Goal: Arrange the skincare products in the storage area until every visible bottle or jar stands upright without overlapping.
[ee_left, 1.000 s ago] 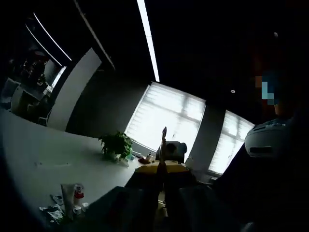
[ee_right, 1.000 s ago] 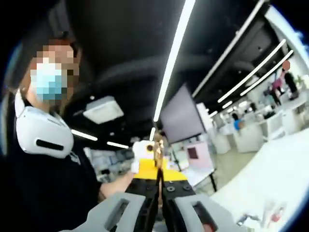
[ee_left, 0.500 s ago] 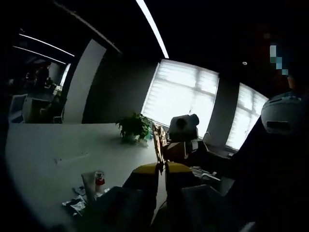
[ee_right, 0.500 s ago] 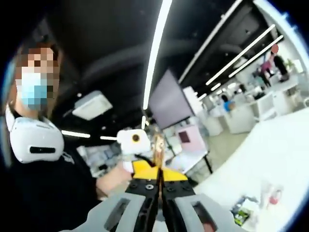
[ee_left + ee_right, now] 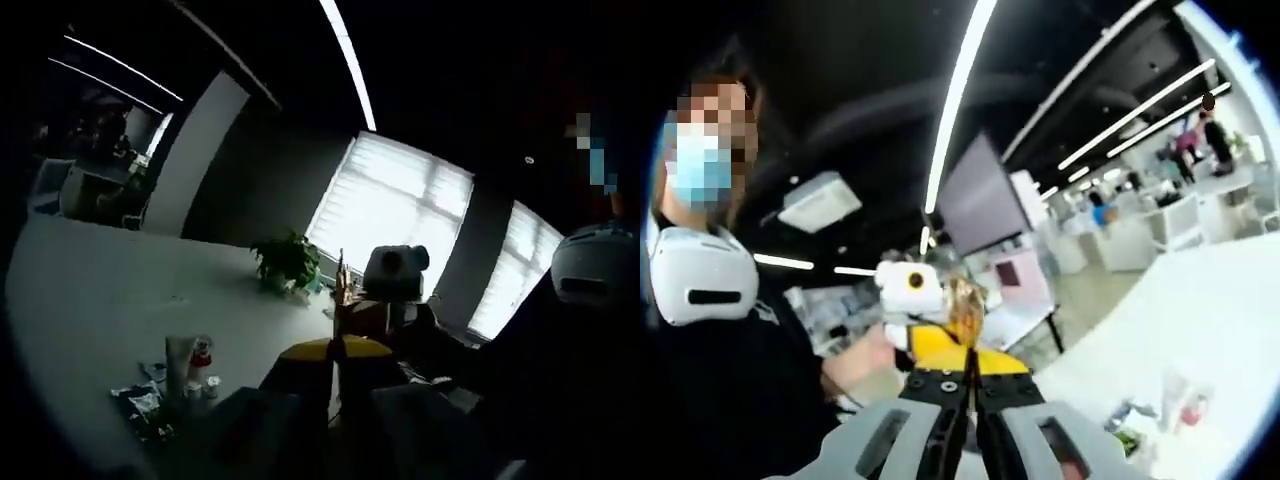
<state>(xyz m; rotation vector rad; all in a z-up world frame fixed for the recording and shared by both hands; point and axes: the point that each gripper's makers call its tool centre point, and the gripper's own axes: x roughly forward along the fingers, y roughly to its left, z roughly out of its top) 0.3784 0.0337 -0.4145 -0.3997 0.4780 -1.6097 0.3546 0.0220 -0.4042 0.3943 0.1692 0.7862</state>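
Observation:
In the left gripper view the skincare products lie in a small cluster at the table's near left: an upright pale tube (image 5: 178, 360), a red-capped bottle (image 5: 202, 352) beside it and a crumpled packet (image 5: 140, 405). My left gripper (image 5: 335, 345) is held in the air above the table, jaws shut with nothing between them. The right gripper (image 5: 385, 300) hangs just beyond it. In the right gripper view the same tube (image 5: 1170, 390) and red bottle (image 5: 1193, 408) sit at the lower right. My right gripper (image 5: 968, 330) is shut and empty, with the left gripper (image 5: 925, 310) close behind its tips.
A long white table (image 5: 90, 290) carries a potted plant (image 5: 287, 262) near bright blinds. A person in dark clothes (image 5: 720, 380) stands close behind the grippers. Desks and people fill the far office (image 5: 1160, 210).
Both views have swung with the hands. The two grippers now sit closer together. The products on the table have not moved.

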